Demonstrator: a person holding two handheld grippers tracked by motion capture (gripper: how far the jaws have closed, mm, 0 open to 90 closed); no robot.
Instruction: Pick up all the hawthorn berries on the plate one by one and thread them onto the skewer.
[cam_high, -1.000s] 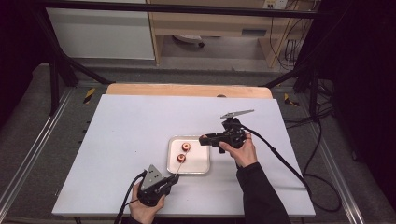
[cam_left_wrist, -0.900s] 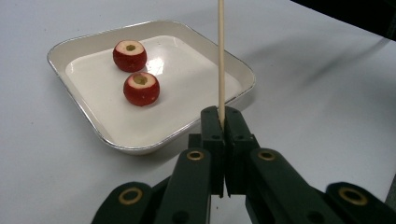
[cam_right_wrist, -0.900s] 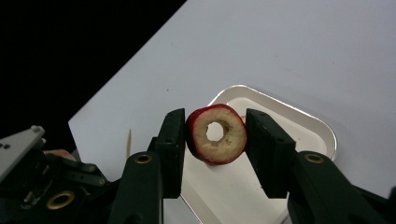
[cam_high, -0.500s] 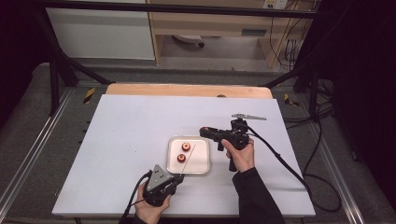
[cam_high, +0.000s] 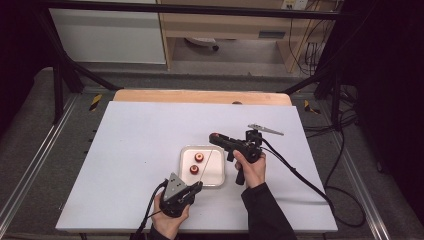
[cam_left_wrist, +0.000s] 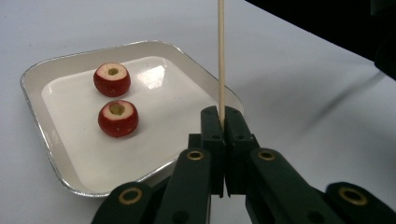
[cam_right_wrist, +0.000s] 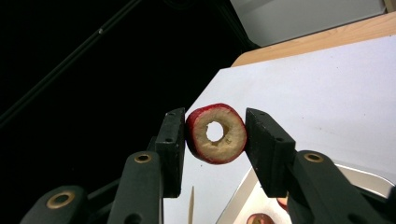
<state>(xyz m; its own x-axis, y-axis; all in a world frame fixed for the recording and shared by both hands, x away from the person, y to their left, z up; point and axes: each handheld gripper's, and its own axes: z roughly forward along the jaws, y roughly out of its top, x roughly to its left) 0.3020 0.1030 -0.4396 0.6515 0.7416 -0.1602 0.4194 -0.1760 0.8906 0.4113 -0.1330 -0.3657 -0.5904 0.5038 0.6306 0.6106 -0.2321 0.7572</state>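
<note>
a: while the left gripper (cam_high: 196, 187) sits nearest us, at the front edge of the white table (cam_high: 135, 145), its black jaws are pinched tight together on a thin pale wooden skewer (cam_left_wrist: 221, 56) that slants up and away over the tray.

b: and just beyond it, the shallow white square tray with the foil rim (cam_left_wrist: 35, 121), two red cored fruit pieces (cam_left_wrist: 118, 117) lying in it, cut faces up.

a: right. farther back and to the right, the right gripper (cam_high: 216, 138) is clamped on a third red cored fruit ring (cam_right_wrist: 216, 133), held sideways above the tray's far right corner.

b: you can see straight through the hole from its camera. so threading is the job, i'd say.

a: i'd guess so. to do it well, the hole has to be turned until it looks straight down the stick, then slid on slowly. the left hand should stay put.

b: how far off is it?

a: the skewer's tip is near the ring, a little left of it from here, not touching as far as i can tell. the tip is too thin to place exactly.
</note>
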